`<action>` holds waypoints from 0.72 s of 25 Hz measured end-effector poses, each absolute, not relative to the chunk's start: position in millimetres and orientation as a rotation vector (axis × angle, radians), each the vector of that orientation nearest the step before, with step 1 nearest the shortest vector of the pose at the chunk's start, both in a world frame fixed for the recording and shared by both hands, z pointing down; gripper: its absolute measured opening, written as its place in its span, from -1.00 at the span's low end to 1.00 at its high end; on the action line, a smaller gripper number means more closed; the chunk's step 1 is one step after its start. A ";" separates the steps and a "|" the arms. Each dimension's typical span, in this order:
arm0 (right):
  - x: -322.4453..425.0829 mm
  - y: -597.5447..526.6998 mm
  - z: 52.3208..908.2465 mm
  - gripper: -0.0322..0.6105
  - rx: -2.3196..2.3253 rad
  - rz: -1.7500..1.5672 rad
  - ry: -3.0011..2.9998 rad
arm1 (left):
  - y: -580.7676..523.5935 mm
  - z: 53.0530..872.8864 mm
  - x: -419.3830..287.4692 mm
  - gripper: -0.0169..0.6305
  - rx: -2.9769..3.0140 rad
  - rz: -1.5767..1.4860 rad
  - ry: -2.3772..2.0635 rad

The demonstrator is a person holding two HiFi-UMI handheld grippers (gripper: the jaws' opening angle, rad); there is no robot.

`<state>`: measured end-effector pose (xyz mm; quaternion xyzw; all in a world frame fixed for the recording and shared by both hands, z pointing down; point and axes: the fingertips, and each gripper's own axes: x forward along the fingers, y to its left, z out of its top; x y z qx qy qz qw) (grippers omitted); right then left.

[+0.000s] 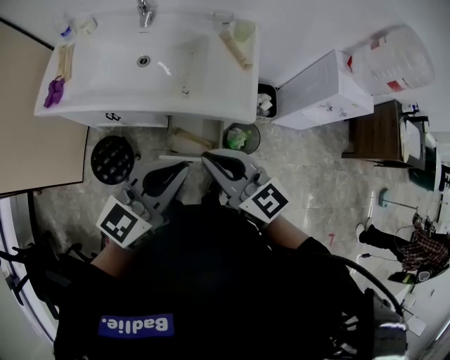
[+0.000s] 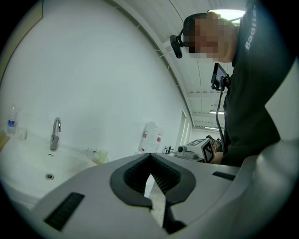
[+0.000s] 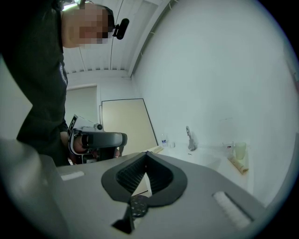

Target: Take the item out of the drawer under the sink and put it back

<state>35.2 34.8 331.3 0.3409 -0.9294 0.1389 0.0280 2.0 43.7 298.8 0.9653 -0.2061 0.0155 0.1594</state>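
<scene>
The white sink (image 1: pixel 211 91) fills the top of the head view, with its tap (image 1: pixel 144 13) at the far rim. Below its front edge a white drawer (image 1: pixel 176 126) juts out, and a beige item (image 1: pixel 191 136) lies in it. My left gripper (image 1: pixel 184 167) and right gripper (image 1: pixel 206 159) are held close to my body, tips pointing at the drawer and a short way from it. Both are shut with nothing between the jaws. The left gripper (image 2: pixel 149 155) looks over the basin (image 2: pixel 28 163) from its own view, as does the right gripper (image 3: pixel 146 153).
A black round stool (image 1: pixel 112 158) stands left of the drawer and a green bin (image 1: pixel 241 137) right of it. A black wastebasket (image 1: pixel 266 100) and a white cabinet (image 1: pixel 323 88) are further right. A beige door (image 1: pixel 35 119) is at the left. A tube (image 1: pixel 235 49) and cup (image 1: pixel 244 29) sit on the sink.
</scene>
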 end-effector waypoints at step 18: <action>21.9 22.7 406.6 -0.89 0.937 0.318 -2.692 | 48.7 313.6 -28.4 -0.93 2.734 0.021 -0.680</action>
